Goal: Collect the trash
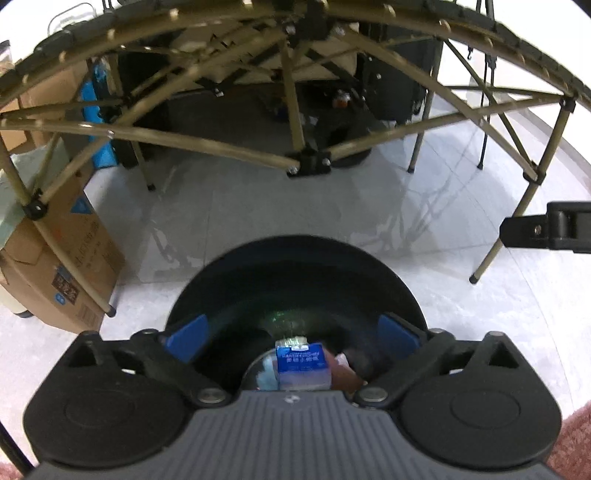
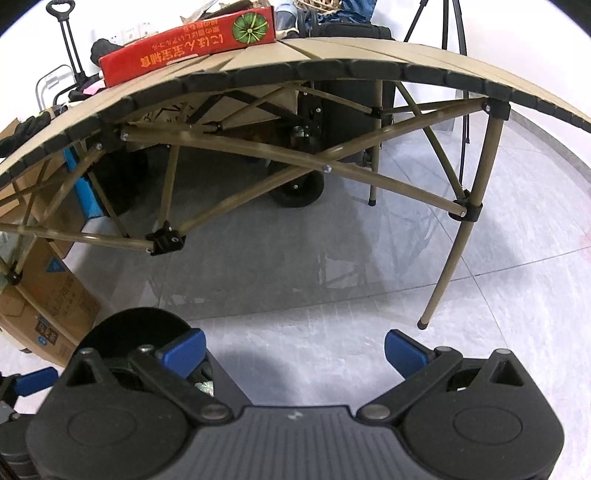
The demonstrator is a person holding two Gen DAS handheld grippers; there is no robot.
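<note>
We see a glossy tiled floor [image 2: 332, 266], a matt black plastic bin [image 1: 295, 280], dull metal table legs [image 2: 447, 266], a cardboard box [image 1: 74, 258], and a printed paper carton [image 1: 301, 363].

- A pale grey tiled floor [image 2: 332, 266] shines and mirrors the frame above it.
- A tan folding table [image 2: 369, 55] on crossed struts fills the far half.
- A red box [image 2: 192, 51] lies on its top, left.
- Cardboard boxes [image 1: 74, 258] stand at the left.
- A tripod [image 2: 454, 26] stands far right against a white wall [image 2: 122, 18].
</note>
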